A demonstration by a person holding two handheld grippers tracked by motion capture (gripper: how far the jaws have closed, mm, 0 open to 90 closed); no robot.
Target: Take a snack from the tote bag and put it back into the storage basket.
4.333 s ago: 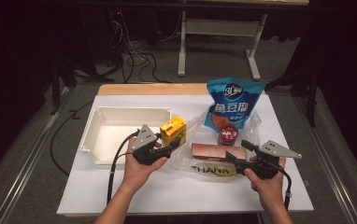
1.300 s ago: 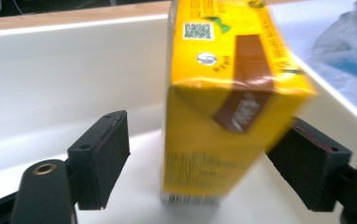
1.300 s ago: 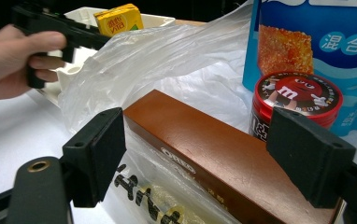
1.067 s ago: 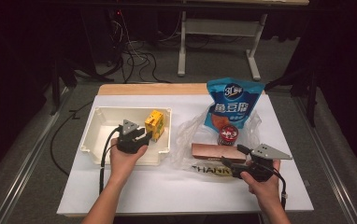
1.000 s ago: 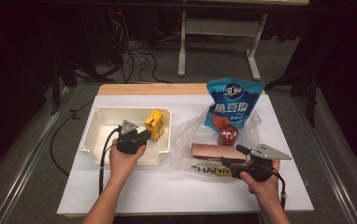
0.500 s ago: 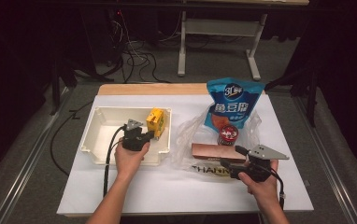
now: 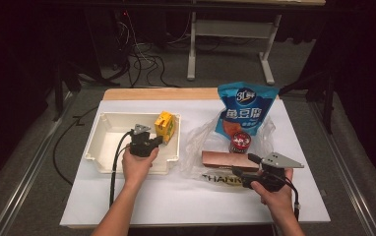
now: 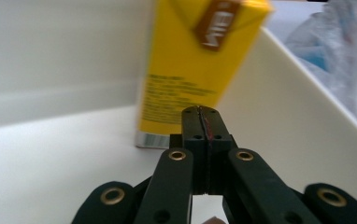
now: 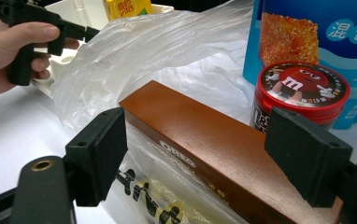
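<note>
Inside the white tray, my left gripper sits with its jaws pressed together right in front of the yellow juice carton standing by the tray's right wall, while my right gripper hangs wide open over the brown cookie box on the plastic bag.

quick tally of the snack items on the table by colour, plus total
yellow: 1, the drink carton in the white bin
blue: 1, the snack bag
red: 1, the candy tub
brown: 1, the cookie box lying on the plastic bag
total: 4
</note>
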